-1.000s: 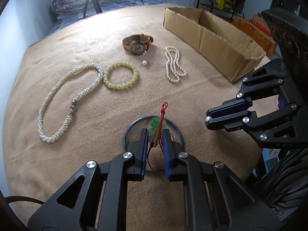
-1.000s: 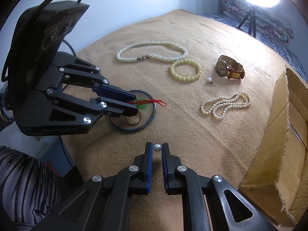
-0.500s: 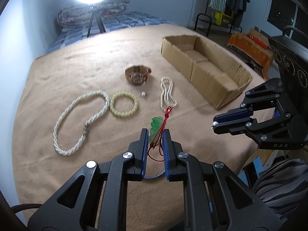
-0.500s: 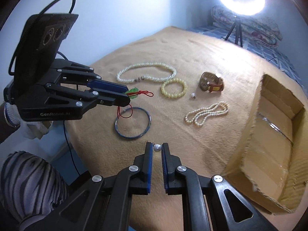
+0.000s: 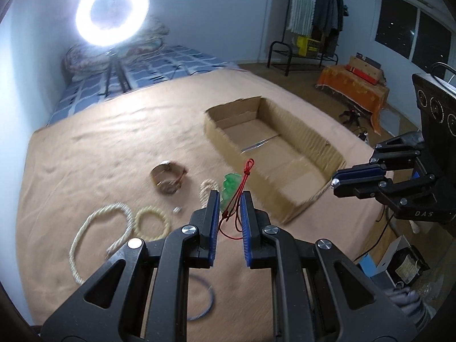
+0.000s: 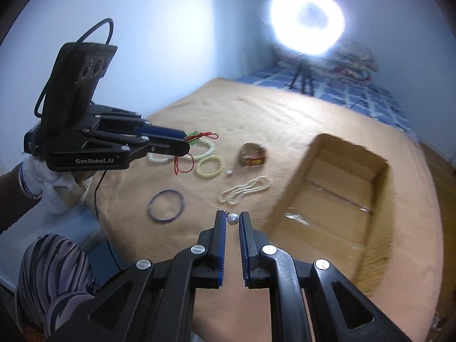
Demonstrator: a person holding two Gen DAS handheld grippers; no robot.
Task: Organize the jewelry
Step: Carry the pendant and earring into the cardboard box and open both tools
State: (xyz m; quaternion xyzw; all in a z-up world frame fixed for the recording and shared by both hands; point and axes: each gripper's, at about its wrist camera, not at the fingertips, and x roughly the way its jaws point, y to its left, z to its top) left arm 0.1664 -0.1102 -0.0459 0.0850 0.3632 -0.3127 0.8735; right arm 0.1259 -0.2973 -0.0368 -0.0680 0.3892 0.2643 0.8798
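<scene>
Here, above a tan blanket (image 5: 85, 154), my left gripper (image 5: 229, 199) is clamped on a green pendant (image 5: 230, 185), its red cord (image 5: 244, 182) knotted above the fingertips and looping loose below them; my right gripper (image 6: 233, 219) pinches a single pearl (image 6: 232, 219) at the very tips of its blue pads. Both pieces hang clear of the cloth. In the right wrist view the left gripper (image 6: 188, 142) shows from the side, gripped by a hand in a white glove (image 6: 54, 182), with a striped sleeve (image 6: 54, 270) low at the edge; in the left wrist view the right gripper (image 5: 335, 183) juts in from the right, near a corner of the box. Nearest on the blanket lies a blue bangle (image 6: 166, 206), flat and apart from the rest. Beyond it sit a doubled pearl strand (image 6: 246, 189), a small loose earring (image 6: 229, 173), a pale bead bracelet (image 6: 209, 165) and, just beside the bracelet, a long rope necklace (image 5: 99, 233). A watch (image 6: 252, 155) with a brown strap rests on its side a little farther back. To the right stands an open cardboard box (image 6: 379, 199), with only a thin silvery piece, too blurred to name, on its floor. At the far end a ring light (image 5: 112, 17) on a tripod glares in front of a bed with a blue checked cover (image 6: 364, 99).
</scene>
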